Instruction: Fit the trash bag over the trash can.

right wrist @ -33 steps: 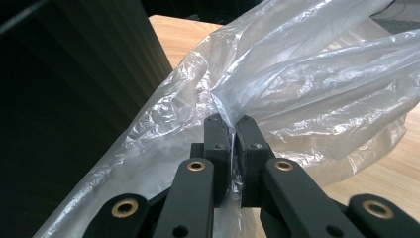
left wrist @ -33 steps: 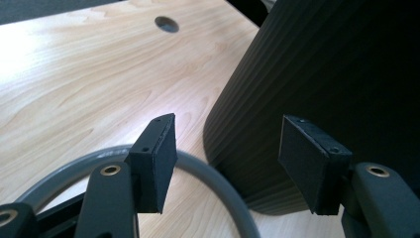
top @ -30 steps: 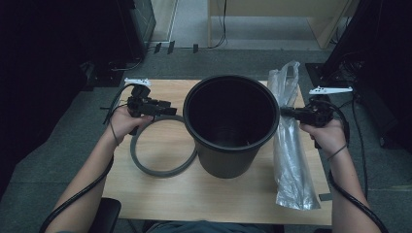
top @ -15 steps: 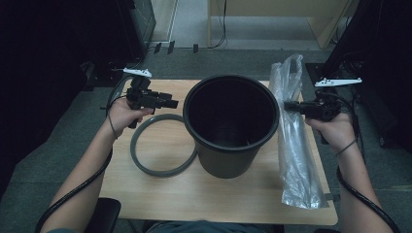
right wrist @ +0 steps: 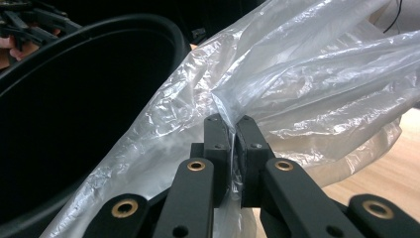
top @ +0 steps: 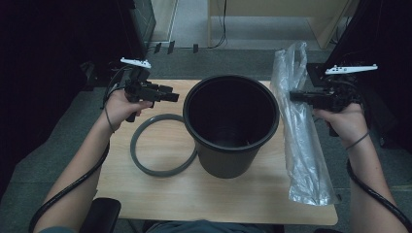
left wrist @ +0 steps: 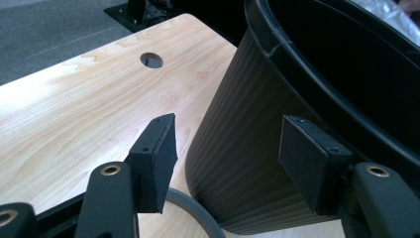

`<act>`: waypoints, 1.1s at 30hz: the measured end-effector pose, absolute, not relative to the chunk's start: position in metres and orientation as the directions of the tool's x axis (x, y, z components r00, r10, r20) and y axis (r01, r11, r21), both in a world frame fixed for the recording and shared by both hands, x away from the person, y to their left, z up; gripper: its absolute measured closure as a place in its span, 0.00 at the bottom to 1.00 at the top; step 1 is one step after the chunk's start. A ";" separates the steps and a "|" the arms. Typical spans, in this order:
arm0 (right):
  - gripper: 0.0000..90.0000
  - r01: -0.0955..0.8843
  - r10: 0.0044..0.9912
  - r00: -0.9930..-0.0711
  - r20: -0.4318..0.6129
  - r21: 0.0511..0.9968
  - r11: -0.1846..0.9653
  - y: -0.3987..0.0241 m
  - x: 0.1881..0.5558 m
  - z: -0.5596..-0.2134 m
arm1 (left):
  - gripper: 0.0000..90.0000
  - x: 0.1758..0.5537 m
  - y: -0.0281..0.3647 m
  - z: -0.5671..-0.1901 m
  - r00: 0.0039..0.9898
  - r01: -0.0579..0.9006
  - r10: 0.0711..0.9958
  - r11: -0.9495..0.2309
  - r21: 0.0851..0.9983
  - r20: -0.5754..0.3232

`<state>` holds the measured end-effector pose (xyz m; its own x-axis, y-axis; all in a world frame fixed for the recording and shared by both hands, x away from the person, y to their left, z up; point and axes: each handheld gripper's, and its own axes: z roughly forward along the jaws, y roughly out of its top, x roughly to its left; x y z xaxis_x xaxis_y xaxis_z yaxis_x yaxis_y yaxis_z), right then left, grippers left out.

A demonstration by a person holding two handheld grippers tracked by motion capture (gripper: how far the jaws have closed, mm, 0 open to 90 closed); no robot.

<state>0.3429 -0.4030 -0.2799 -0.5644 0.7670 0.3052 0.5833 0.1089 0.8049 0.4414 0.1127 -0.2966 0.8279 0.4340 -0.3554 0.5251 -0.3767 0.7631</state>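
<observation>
A black plastic bin (top: 231,124) stands upright at the middle of the wooden table (top: 194,194); its ribbed wall (left wrist: 242,148) rises beside my left jaws. A grey ring (top: 158,145) lies flat to its left, touching its base. My left gripper (top: 171,96) hovers above the ring, open and empty (left wrist: 228,153). A clear plastic bag (top: 299,131) stretches along the table's right side, its upper end lifted. My right gripper (top: 293,96) is shut on a pinch of the bag's film (right wrist: 231,134) beside the bin's rim (right wrist: 99,29).
A round cable hole (left wrist: 151,60) sits in the tabletop near the far left corner. Dark furniture and grey floor surround the table. The person's forearms come in from the bottom on both sides.
Both hands have risen. The right gripper has lifted the top of the bag with it, so the film now stands higher beside the bin. The left gripper stays open.
</observation>
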 end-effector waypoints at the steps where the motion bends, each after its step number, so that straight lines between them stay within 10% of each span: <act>1: 0.97 0.582 0.767 -0.567 0.301 0.805 0.114 -0.402 0.343 -0.277 | 0.43 0.441 0.112 -0.295 0.829 0.523 0.432 -0.378 0.763 -0.354; 33: 0.97 0.551 0.698 -0.651 0.298 0.818 0.166 -0.340 0.378 -0.223 | 0.43 0.434 0.079 -0.263 0.847 0.506 0.390 -0.384 0.772 -0.361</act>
